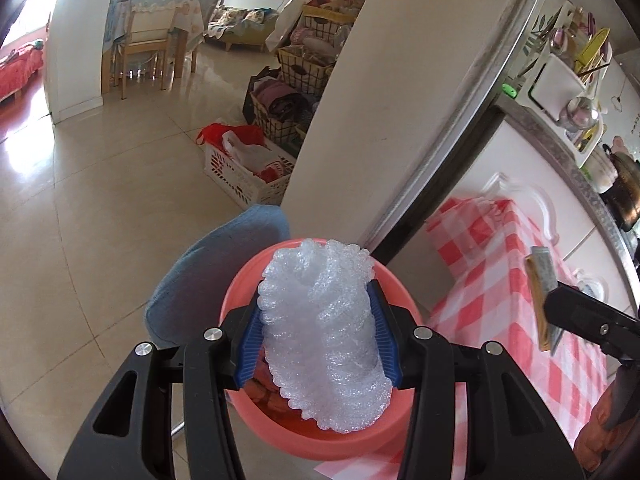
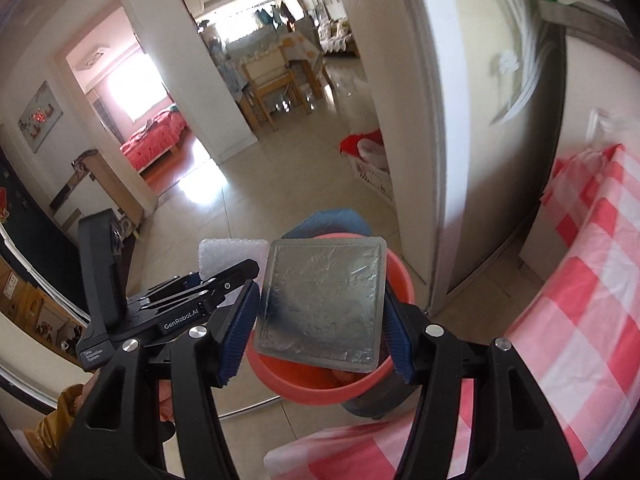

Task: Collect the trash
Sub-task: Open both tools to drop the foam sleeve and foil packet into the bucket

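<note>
both pieces of trash held over the pink bin

pink bin (image 1: 394, 280): landmark, open-topped, beside the checked tablecloth (image 1: 520, 264), some scraps already inside.

foam netting (image 1: 324, 332): white, crumpled, judged featherlight and springy; squashes rather than slips, so a grip across its middle suits it. left gripper (image 1: 320, 332) is clamped on it at both flanks, blue pads sunk into the foam, directly above the bin's mouth.

foil packet (image 2: 322, 304): flat, silvery, square, judged light, thin, bendable, slick-faced; best taken by opposite edges. right gripper (image 2: 320, 316) pinches it edge to edge, face up, above the bin's near rim.
</note>
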### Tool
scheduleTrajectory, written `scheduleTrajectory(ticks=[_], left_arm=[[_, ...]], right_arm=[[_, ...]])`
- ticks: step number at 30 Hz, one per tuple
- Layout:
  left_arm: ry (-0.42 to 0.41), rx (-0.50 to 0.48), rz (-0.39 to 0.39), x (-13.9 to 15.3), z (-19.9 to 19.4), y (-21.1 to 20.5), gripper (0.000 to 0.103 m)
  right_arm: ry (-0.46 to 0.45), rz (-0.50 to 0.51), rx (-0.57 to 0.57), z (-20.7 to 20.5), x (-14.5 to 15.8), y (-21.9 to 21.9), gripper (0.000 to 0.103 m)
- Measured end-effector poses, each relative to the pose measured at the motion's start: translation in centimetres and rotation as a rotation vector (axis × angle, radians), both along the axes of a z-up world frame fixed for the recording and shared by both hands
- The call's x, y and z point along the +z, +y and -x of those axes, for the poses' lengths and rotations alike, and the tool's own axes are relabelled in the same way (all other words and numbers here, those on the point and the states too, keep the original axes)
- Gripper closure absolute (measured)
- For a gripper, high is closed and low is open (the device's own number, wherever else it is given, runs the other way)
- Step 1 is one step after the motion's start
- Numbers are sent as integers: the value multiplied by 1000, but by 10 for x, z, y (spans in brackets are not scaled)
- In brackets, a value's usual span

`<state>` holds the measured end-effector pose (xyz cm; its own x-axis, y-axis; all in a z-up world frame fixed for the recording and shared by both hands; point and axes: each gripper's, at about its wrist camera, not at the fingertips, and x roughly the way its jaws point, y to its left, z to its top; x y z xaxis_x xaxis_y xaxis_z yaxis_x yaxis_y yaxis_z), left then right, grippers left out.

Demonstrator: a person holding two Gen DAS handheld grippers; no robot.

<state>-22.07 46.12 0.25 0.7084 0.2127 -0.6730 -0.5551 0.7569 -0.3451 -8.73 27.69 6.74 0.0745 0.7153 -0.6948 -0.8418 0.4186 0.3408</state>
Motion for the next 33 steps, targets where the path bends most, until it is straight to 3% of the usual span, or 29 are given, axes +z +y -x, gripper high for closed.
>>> scheduleTrajectory(ticks=[13,25,28,31,33], left_arm=[[74,2,3,-32,-19,13,53],[125,-15,-2,-53,-28,14,53],[144,-14,-17,-56,-30,12,41],[153,13,-11,-58,-27,15,25],[151,25,-5,-57,-25,15,23]], right_arm=[[47,128,46,0,-46,48,43],[60,211,71,1,-71,60,41],[65,231,49,1,-74,58,29],[90,216,24,-3,-72,51,24],[96,184,-1,-7,-66,43,18]])
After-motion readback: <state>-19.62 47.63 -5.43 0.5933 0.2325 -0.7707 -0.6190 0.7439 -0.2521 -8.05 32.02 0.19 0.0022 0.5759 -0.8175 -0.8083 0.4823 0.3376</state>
